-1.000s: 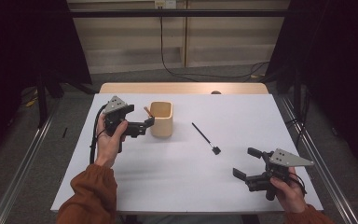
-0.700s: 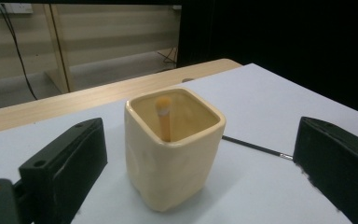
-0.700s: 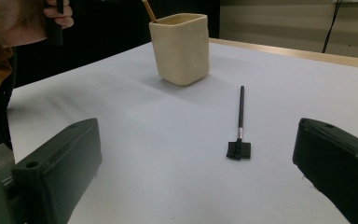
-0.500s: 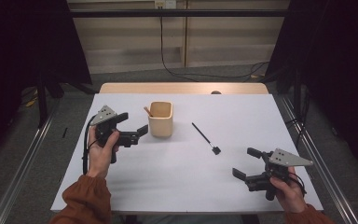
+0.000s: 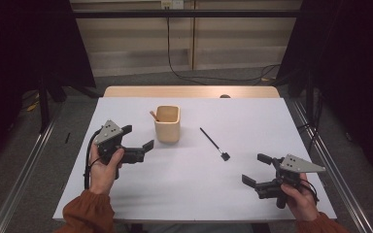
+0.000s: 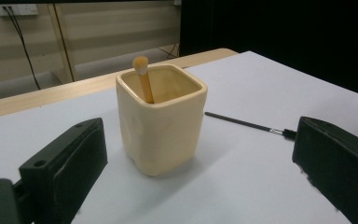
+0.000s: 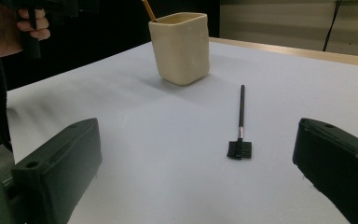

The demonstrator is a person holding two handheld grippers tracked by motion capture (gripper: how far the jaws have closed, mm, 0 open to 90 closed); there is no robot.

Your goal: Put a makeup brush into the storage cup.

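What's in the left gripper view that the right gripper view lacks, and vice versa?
Left gripper view alone: the cup's inside and the rounded tan tip of the stick standing in it. Right gripper view alone: the brush's bristle head, plus the other hand gripping its gripper. Both: the cream cup, the black brush handle, white table, wide-open jaws.

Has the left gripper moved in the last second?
Yes. The left gripper has pulled back from the cup, toward the person; its jaws are open.

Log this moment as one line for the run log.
left gripper: open, beside cup | right gripper: open | brush: flat on table | stick: in cup
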